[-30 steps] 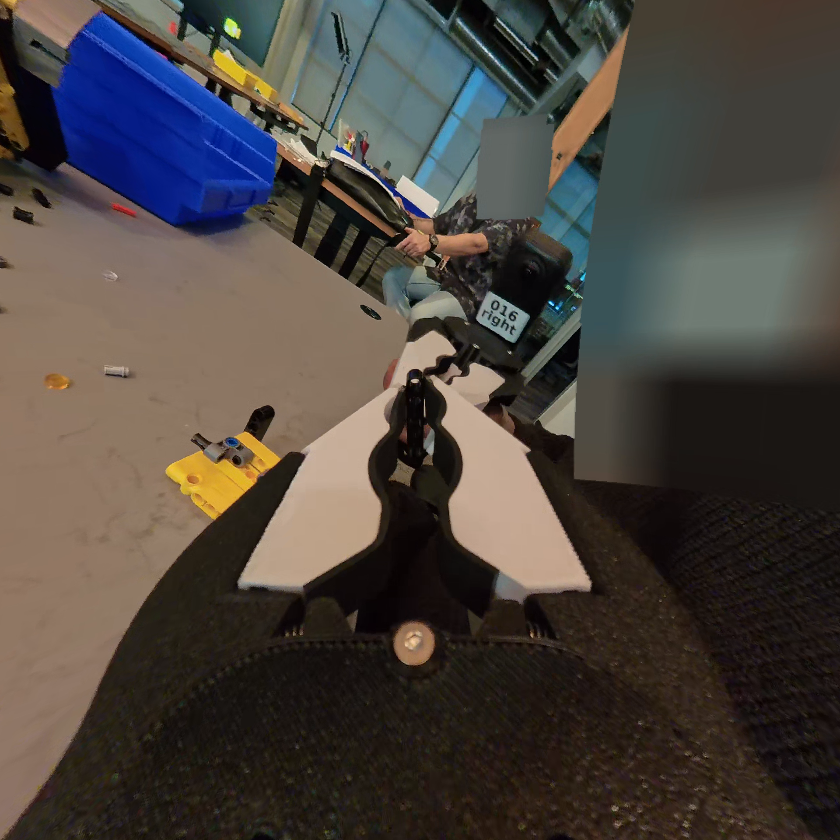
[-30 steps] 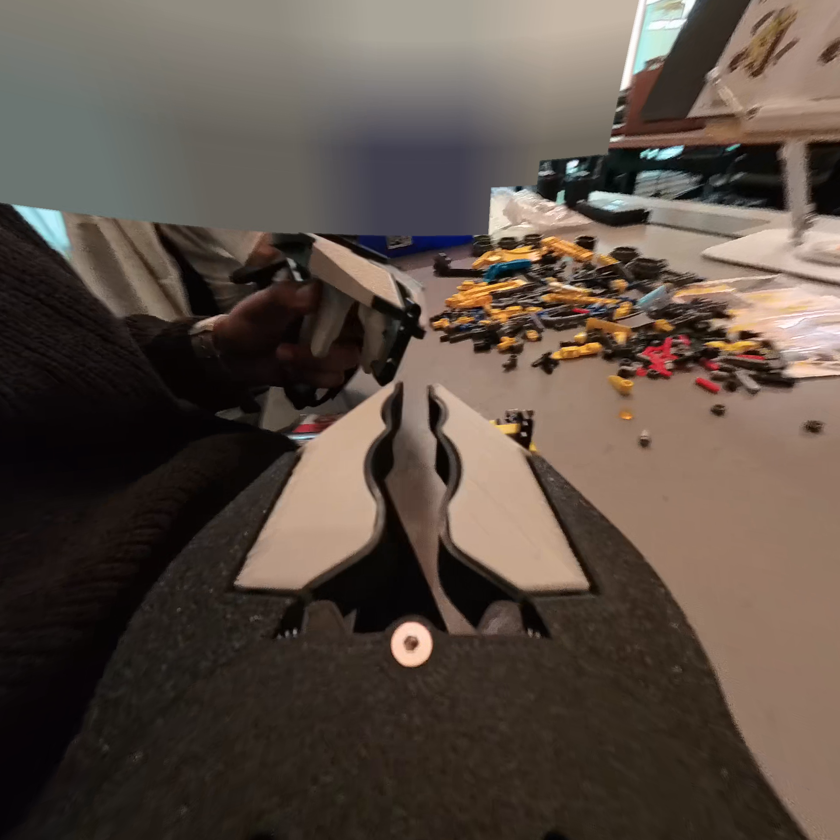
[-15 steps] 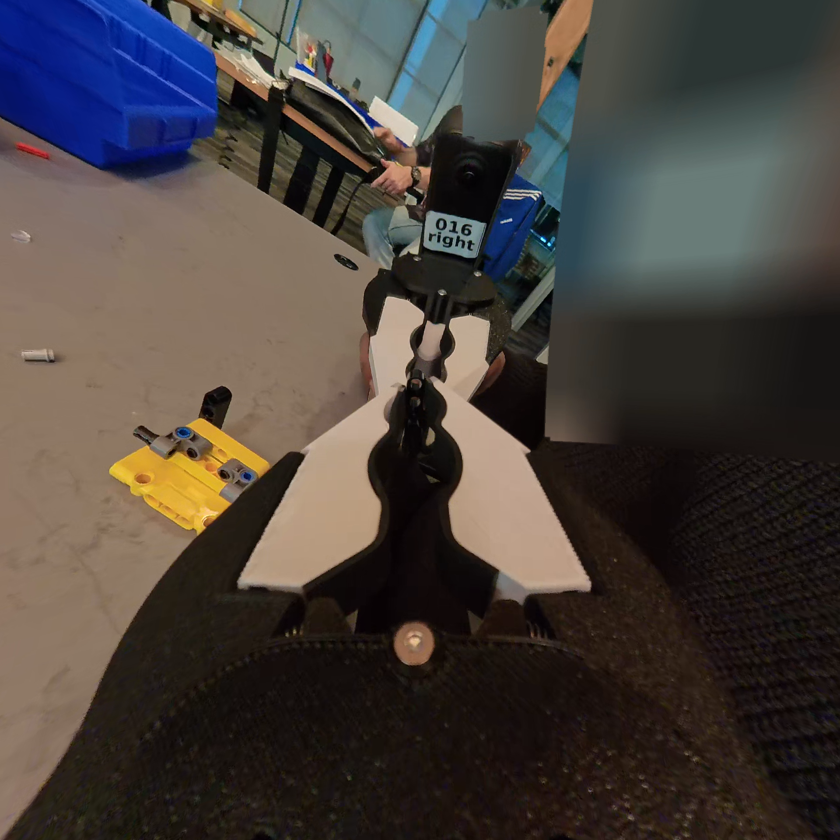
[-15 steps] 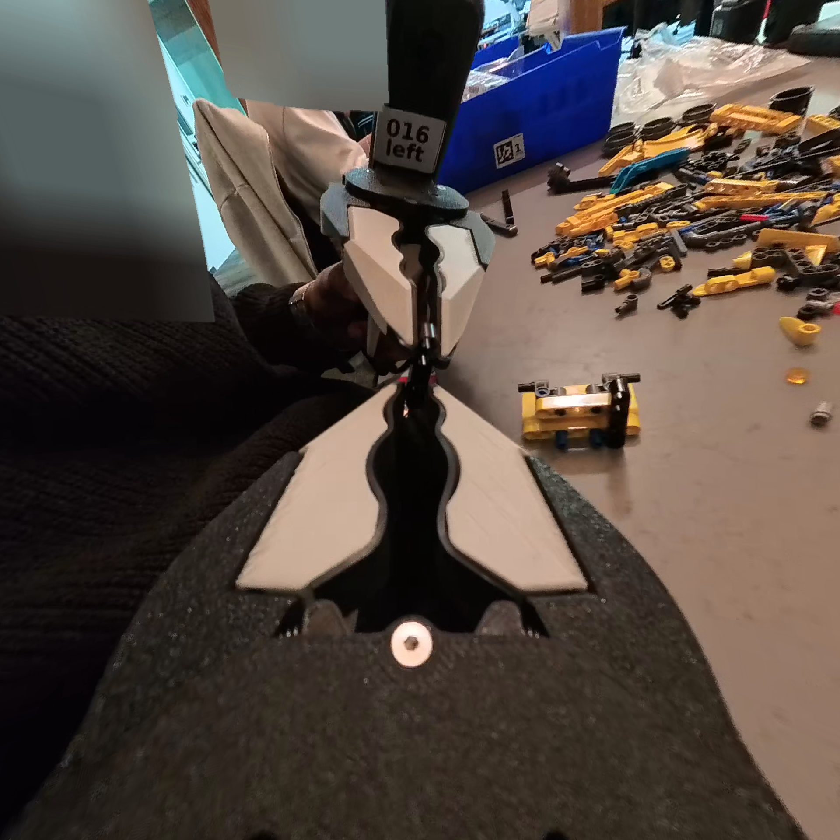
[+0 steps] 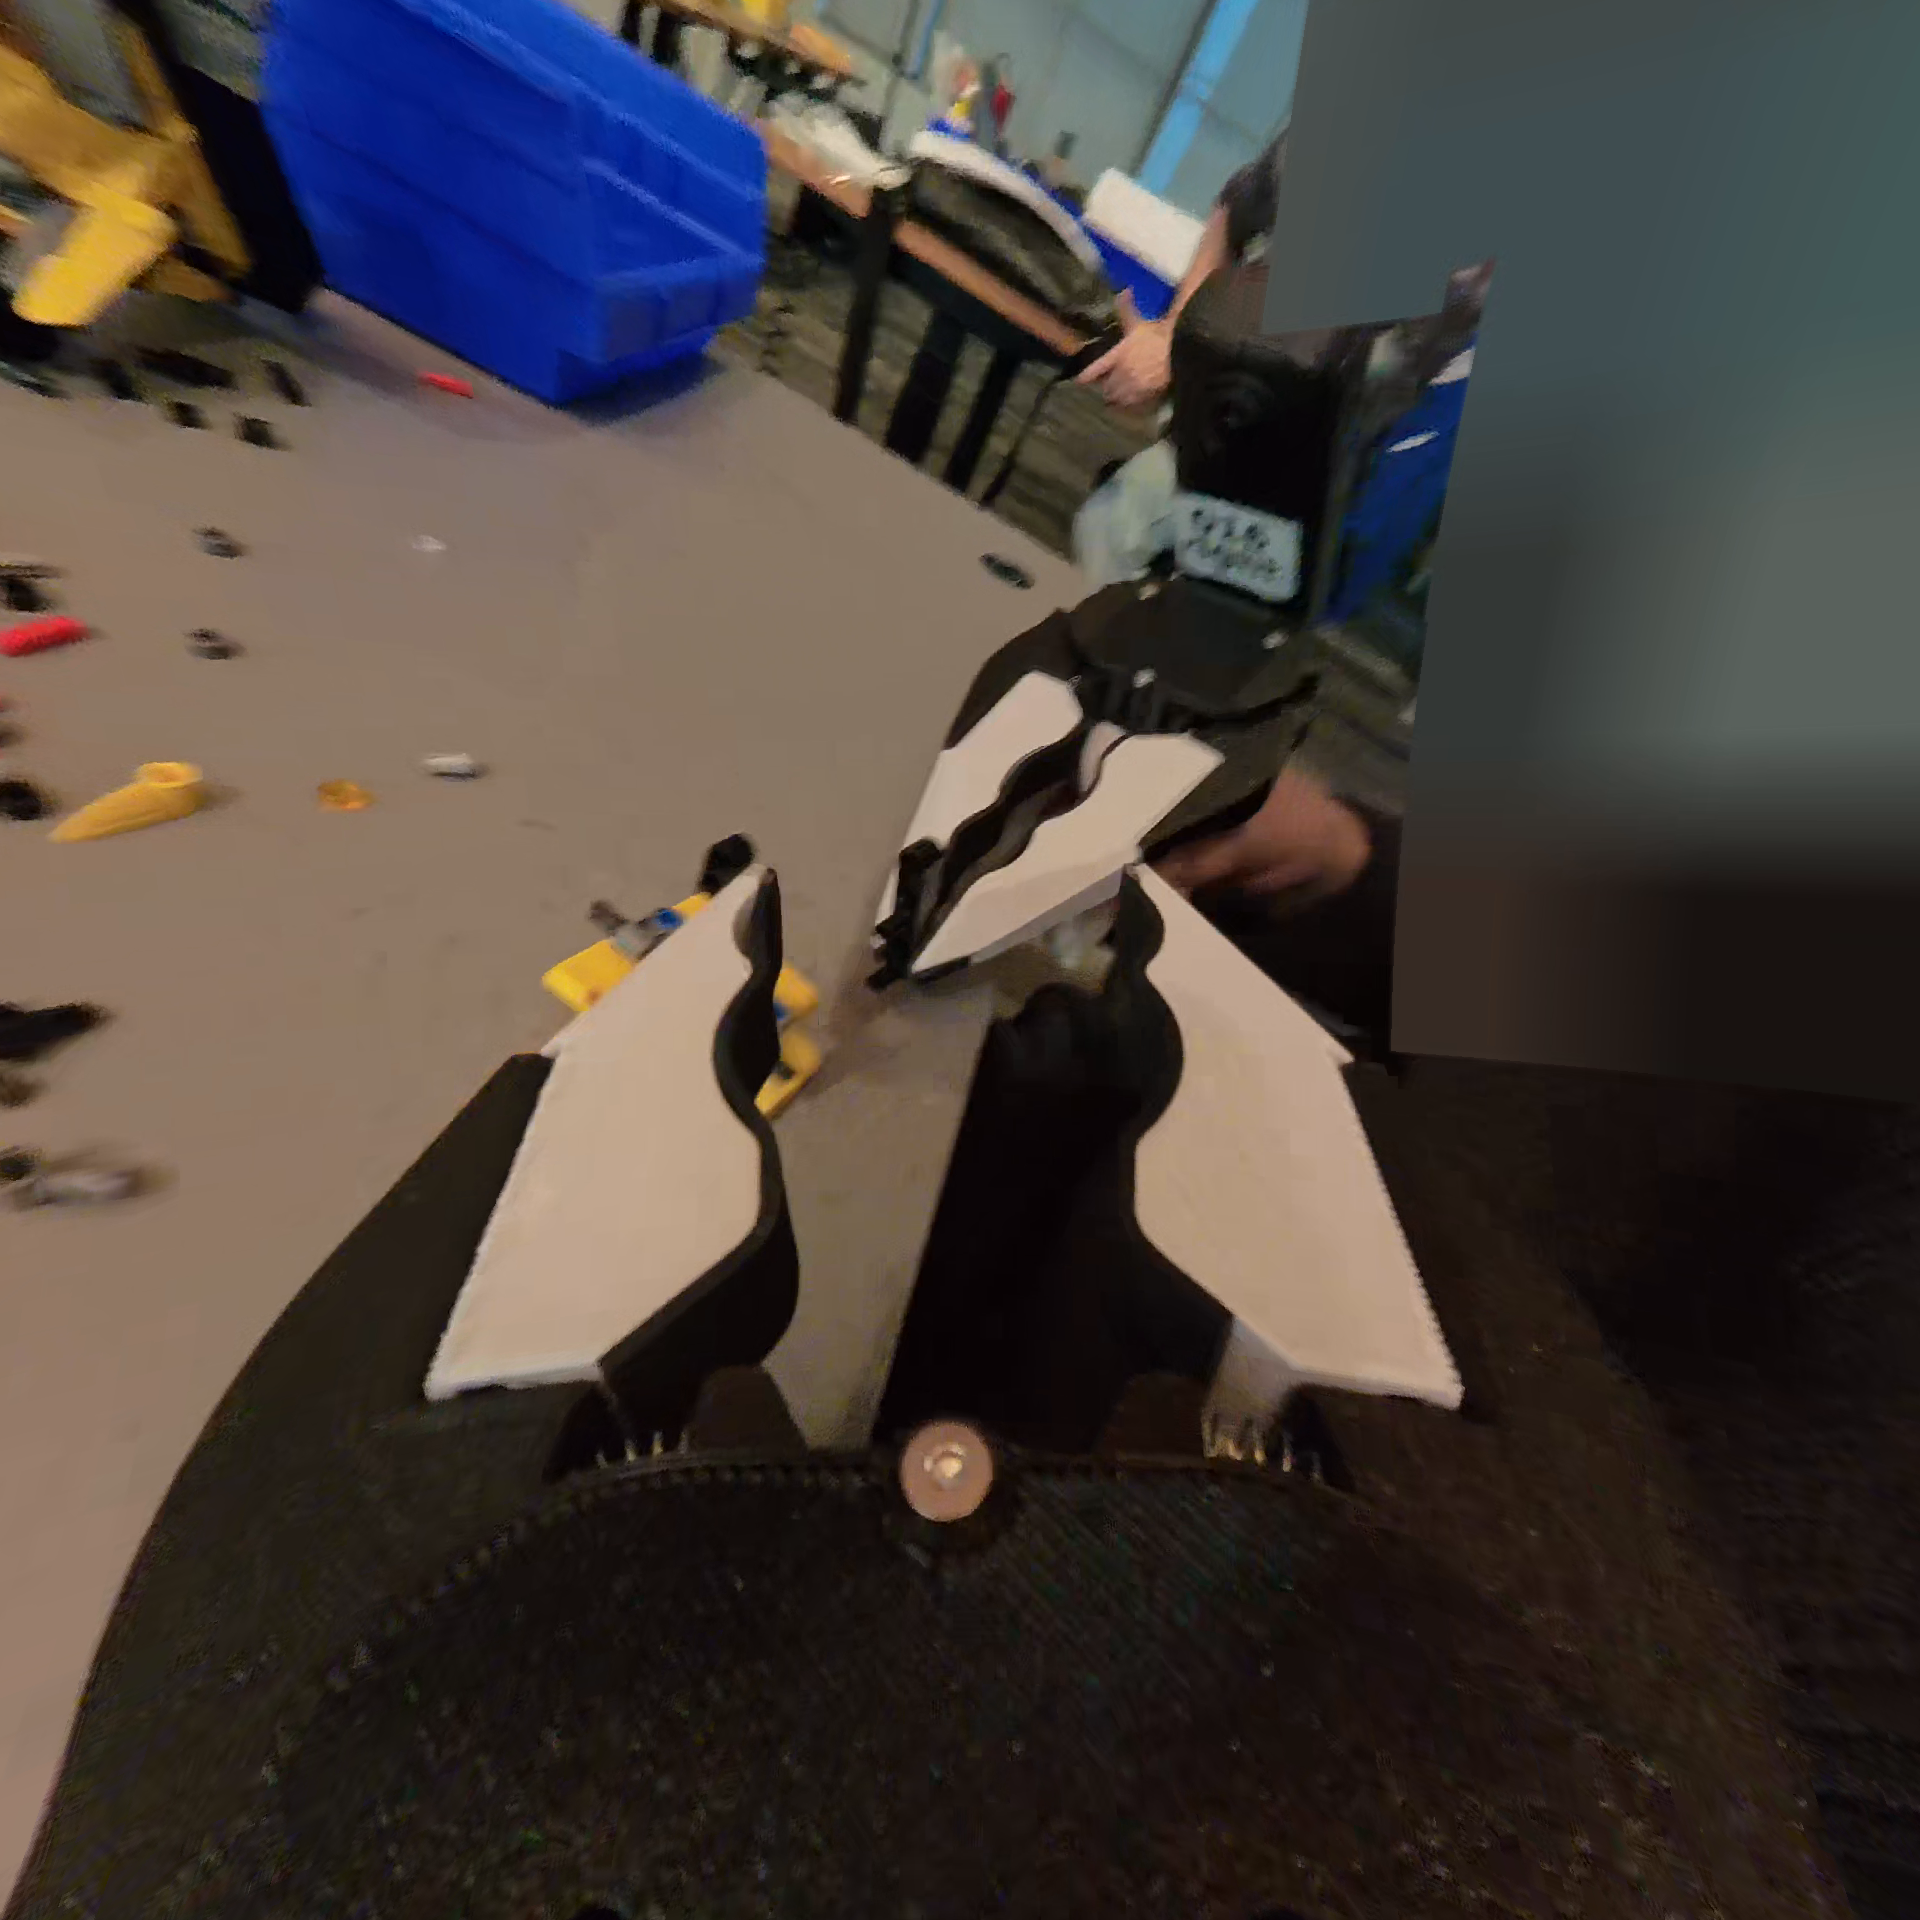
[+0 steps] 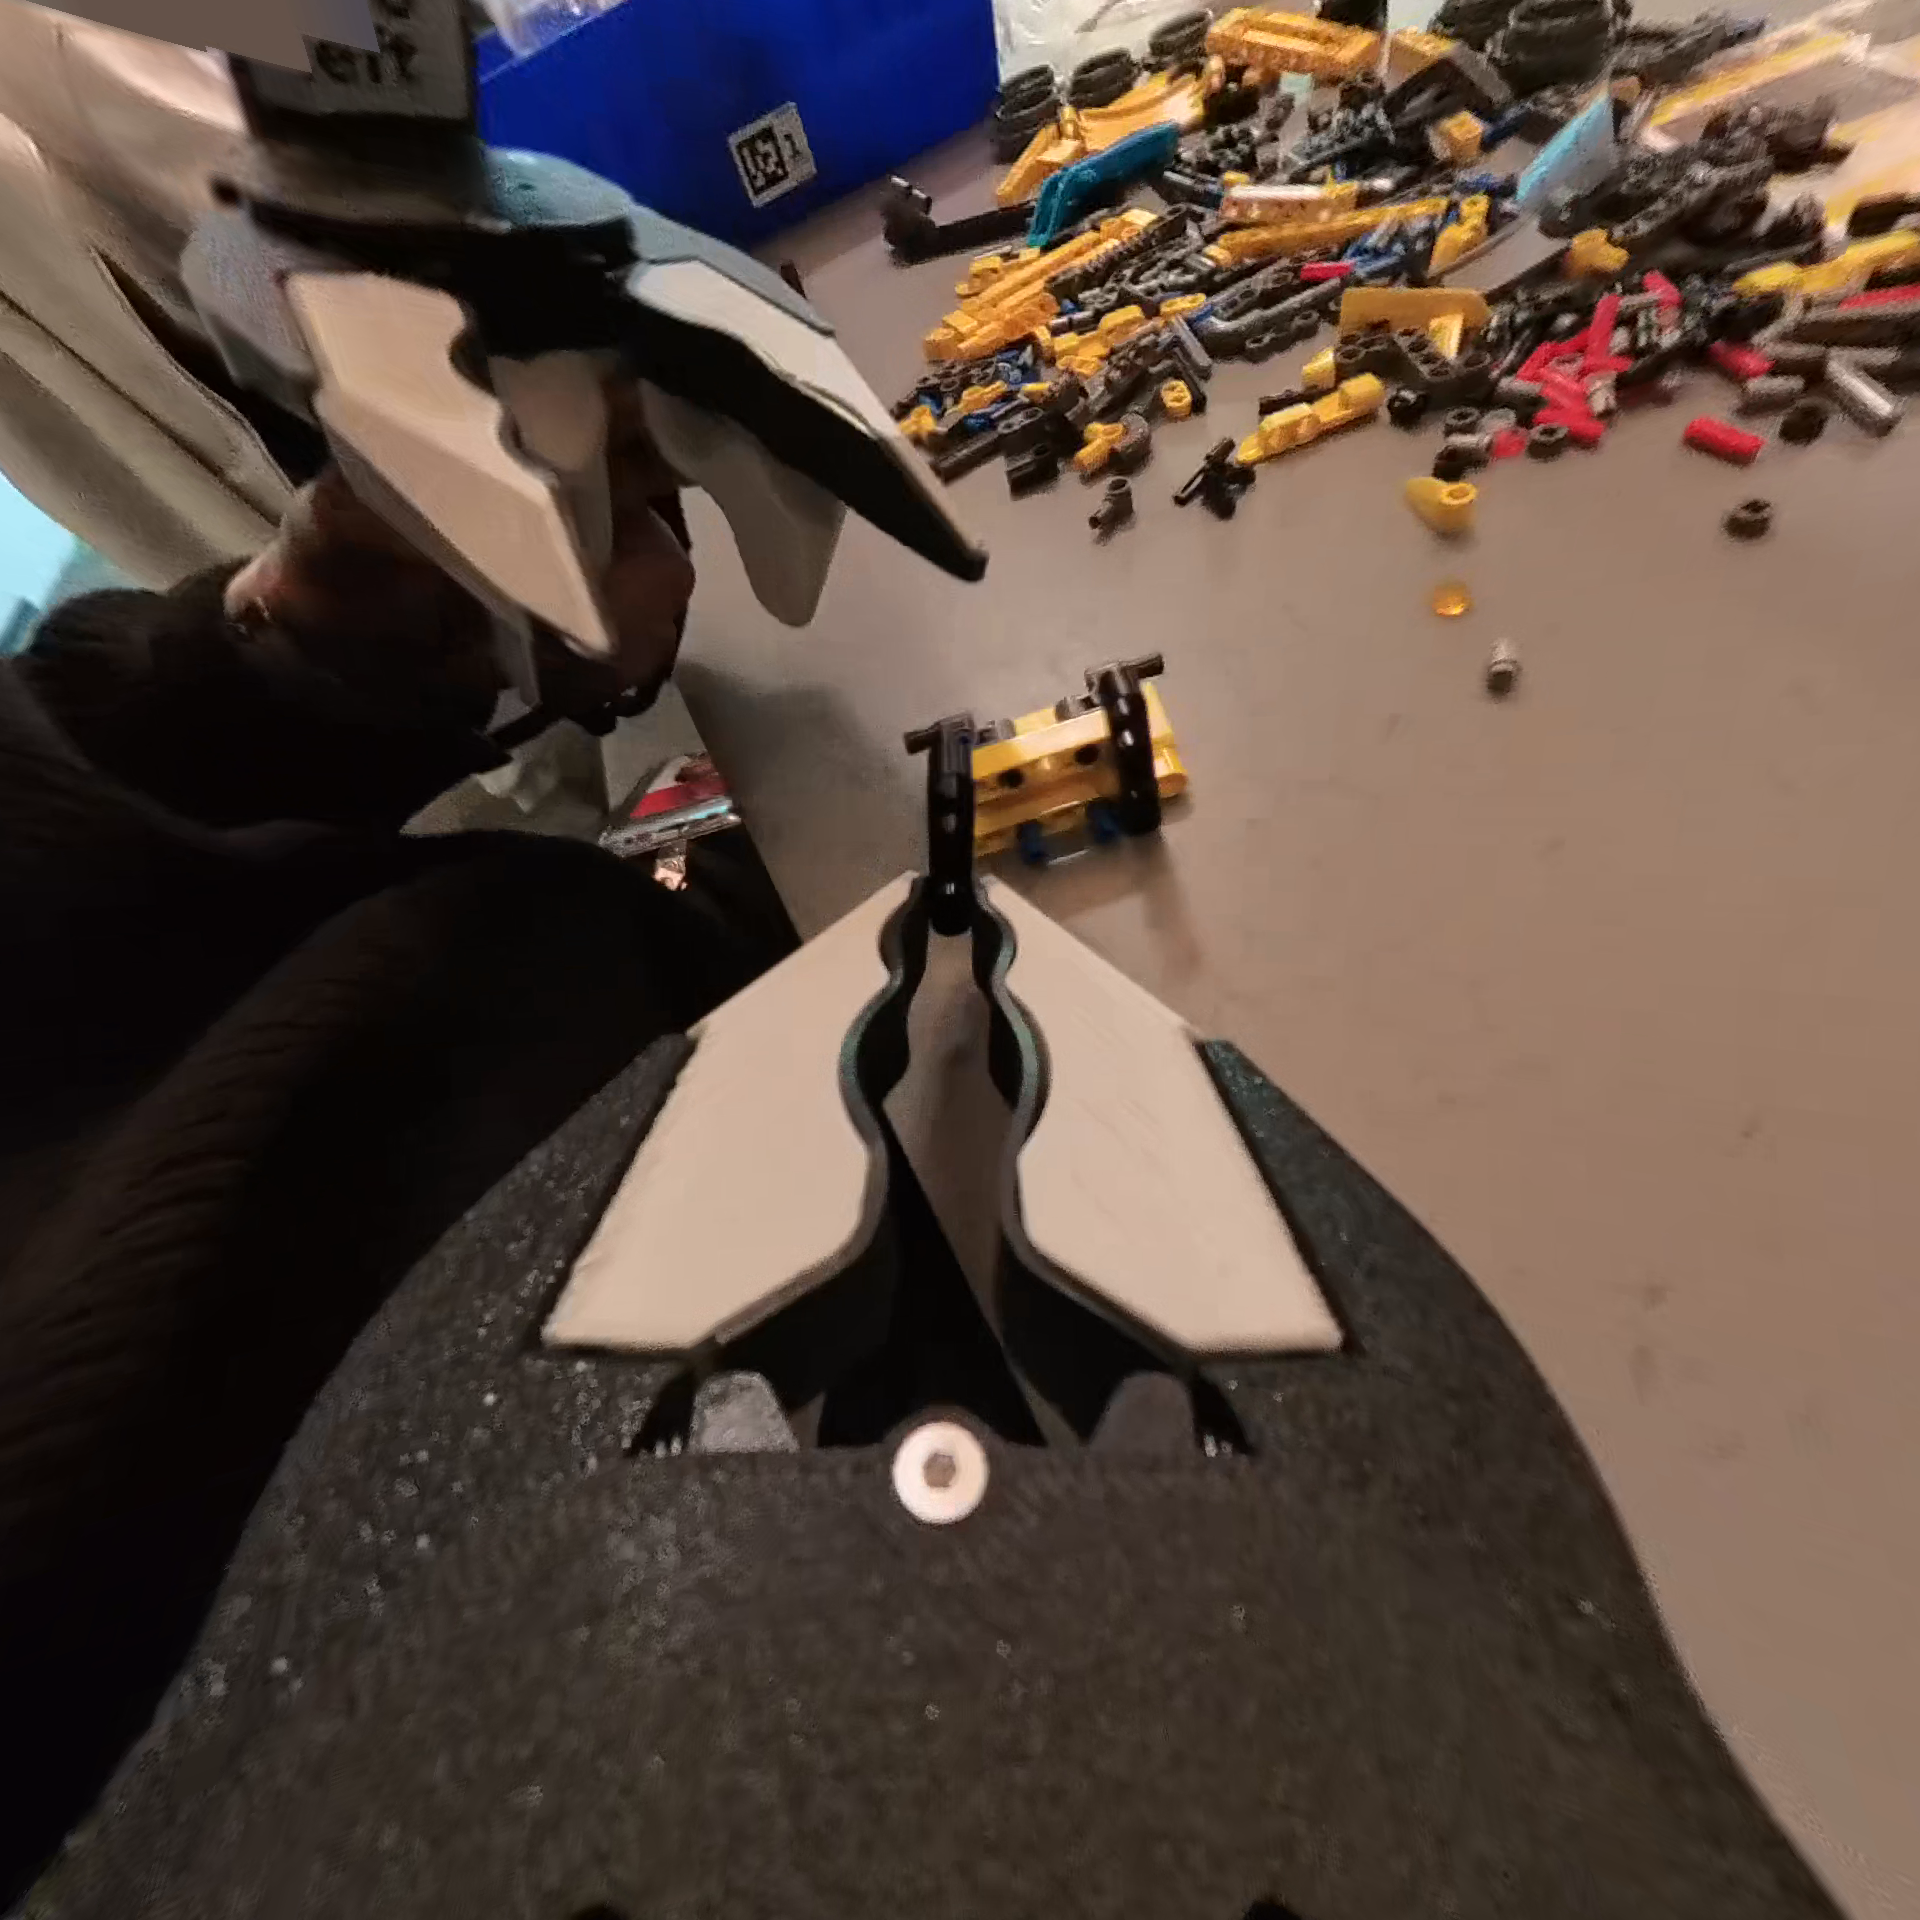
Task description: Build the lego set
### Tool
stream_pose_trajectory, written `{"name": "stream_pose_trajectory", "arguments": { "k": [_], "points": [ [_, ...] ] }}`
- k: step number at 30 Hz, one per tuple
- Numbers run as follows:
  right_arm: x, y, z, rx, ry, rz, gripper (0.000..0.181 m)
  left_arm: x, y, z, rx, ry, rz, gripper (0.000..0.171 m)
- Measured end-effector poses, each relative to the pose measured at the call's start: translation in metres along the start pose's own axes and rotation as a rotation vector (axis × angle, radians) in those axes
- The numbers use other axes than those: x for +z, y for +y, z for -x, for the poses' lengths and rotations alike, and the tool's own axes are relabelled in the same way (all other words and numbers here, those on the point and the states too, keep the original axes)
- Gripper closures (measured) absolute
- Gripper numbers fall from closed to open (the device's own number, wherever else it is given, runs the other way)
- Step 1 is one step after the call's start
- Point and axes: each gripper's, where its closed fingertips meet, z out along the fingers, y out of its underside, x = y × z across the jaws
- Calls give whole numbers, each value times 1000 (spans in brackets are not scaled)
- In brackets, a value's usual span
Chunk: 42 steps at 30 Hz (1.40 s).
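My right gripper [image 6: 945, 902] is shut on a thin black beam with a pin across its top [image 6: 945, 810], held upright above the grey table [image 6: 1455, 1039]. A yellow block assembly with black arms and blue pins [image 6: 1049, 769] lies just beyond it. My left gripper [image 5: 951, 894] is open and empty, its jaws wide apart. The right gripper [image 5: 912, 948] shows just ahead of it, with the black beam [image 5: 902, 883] at its tip. The yellow assembly [image 5: 592, 971] is partly hidden behind the left finger. The left gripper [image 6: 779, 601] also shows open at the upper left of the right wrist view.
A large pile of yellow, black, red and blue parts [image 6: 1403, 260] covers the far table. A blue bin [image 5: 499, 197] stands at the back. A yellow wedge [image 5: 135, 800], an orange stud [image 6: 1449, 600] and a grey pin [image 6: 1501, 665] lie loose. A seated person is behind. Left tips to right tips: about 5 cm. The orange stud [image 6: 1449, 600] is about 12 cm from both grippers' fingertips. The left camera catches it too, in the left wrist view [image 5: 340, 797].
The left gripper has let go of the black beam and opened wide. The right gripper now holds the beam alone. The two grippers have drawn apart.
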Motion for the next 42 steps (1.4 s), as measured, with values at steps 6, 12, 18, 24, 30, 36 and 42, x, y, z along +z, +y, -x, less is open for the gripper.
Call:
{"name": "stream_pose_trajectory", "arguments": {
  "k": [6, 12, 18, 24, 30, 36, 42],
  "points": [
    [5, 15, -13, -103, 162, 219, 175, -10, 24, 35, 149, -264, 187, 105],
    [4, 19, -13, -232, 178, 409, 175, -3, 34, 38, 139, -272, 229, 106],
    [6, 18, -11, -272, 145, 417, 175, -4, 35, 38, 137, -267, 234, 108],
    [13, 14, -13, -242, 136, 387, 175, -3, 47, 45, 127, -297, 307, 116],
    [18, 12, -12, -256, 120, 415, 175, 2, 56, 47, 159, -317, 377, 115],
    [23, 11, -11, -246, 96, 424, 175, 3, 56, 52, 183, -362, 401, 131],
    [23, 11, -11, -248, 96, 443, 175, 3, 56, 53, 204, -376, 405, 133]
  ]
}}
